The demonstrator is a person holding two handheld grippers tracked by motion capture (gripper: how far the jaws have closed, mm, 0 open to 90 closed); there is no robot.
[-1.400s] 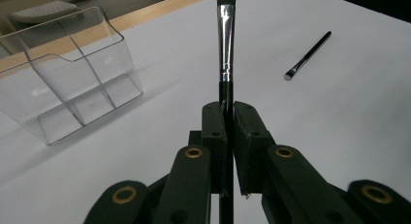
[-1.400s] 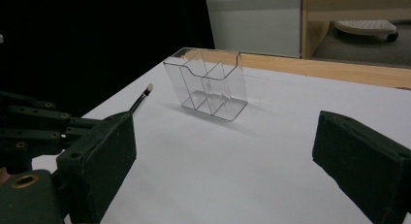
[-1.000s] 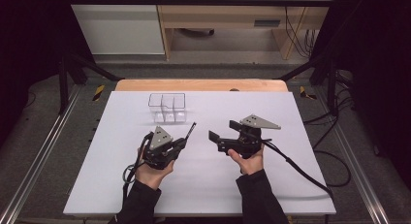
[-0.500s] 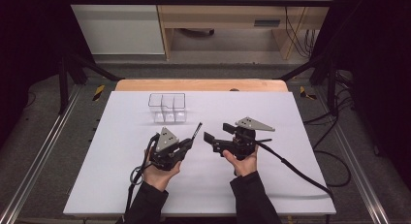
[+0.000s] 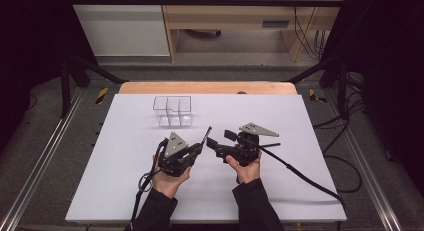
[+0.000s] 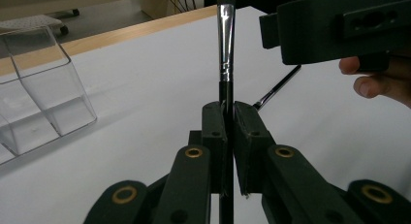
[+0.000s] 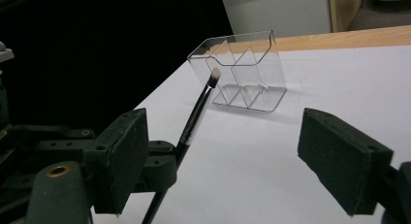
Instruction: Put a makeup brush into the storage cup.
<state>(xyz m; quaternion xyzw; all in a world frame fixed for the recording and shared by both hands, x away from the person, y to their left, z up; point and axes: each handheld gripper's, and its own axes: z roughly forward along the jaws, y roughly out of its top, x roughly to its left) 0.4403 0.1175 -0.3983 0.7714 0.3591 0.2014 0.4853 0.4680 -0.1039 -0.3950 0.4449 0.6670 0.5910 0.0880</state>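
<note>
A slim black makeup brush point(image 6: 226, 64) with a silver ferrule and pale bristles is clamped by its handle in my left gripper point(image 6: 226, 129), which is shut on it. In the high view the brush point(image 5: 205, 136) slants up and right from the left gripper point(image 5: 196, 149). My right gripper point(image 5: 216, 139) faces it from the right. Its jaws are wide apart and have just been closing. In the right gripper view the brush point(image 7: 196, 118) stands in the gap of the right gripper point(image 7: 232, 163), nearer the left pad point(image 7: 123, 158), touching neither pad.
A clear plastic organizer point(image 5: 172, 111) with several compartments stands on the white table point(image 5: 310, 191) behind the grippers, empty as far as I can see. The table's wooden edge point(image 5: 207, 87) lies beyond it. A black cable point(image 5: 300, 173) trails right from the right gripper.
Both hands have drifted slightly toward each other at the table's middle. The right gripper's jaws stand a little narrower. The brush stays clamped in the left gripper.
</note>
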